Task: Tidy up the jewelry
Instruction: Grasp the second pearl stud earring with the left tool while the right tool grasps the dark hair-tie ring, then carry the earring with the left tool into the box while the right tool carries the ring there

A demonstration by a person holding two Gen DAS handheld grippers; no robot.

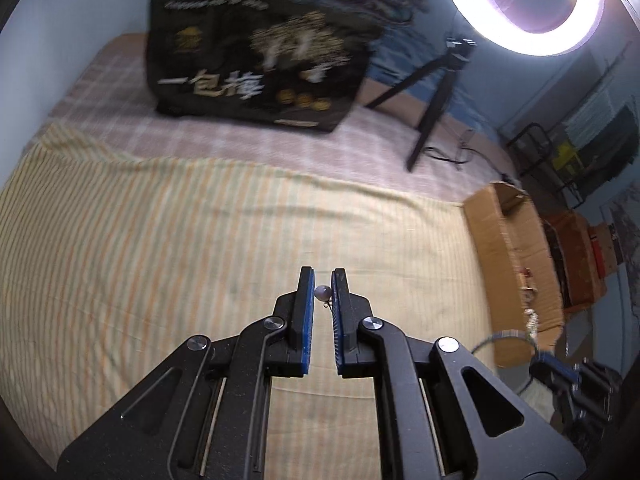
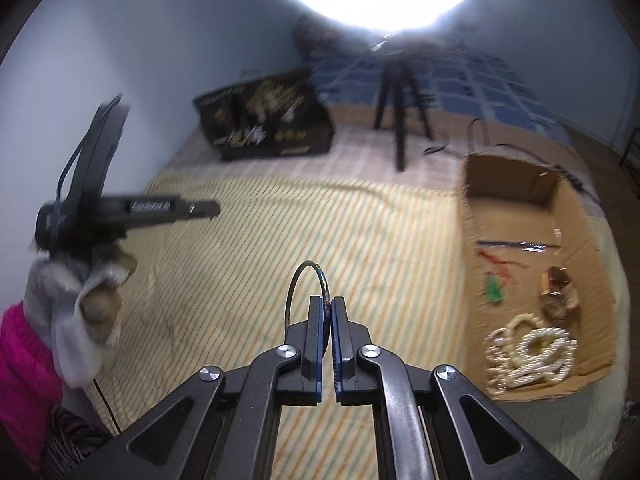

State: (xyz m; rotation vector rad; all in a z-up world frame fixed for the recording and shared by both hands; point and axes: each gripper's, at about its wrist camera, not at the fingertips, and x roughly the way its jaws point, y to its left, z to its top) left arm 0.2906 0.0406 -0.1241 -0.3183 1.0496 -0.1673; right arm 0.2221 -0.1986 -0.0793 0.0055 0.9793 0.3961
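While over the striped cloth (image 1: 160,240) — left fingers (image 1: 307,300) narrowly on a bead earring (image 1: 322,293); right fingers (image 2: 316,320) pinching a bangle (image 2: 306,280).

bed (image 1: 200,220): striped yellow sheet | ring light (image 1: 524,4): lit, above bed's far end | wall (image 2: 160,40): pale blue behind bed

Small pearl earring (image 1: 322,293) pinched mid-air; thin dark bangle (image 2: 306,292) upright, clamped at its rim; white bead necklaces (image 2: 528,354) in cardboard box (image 2: 516,184)
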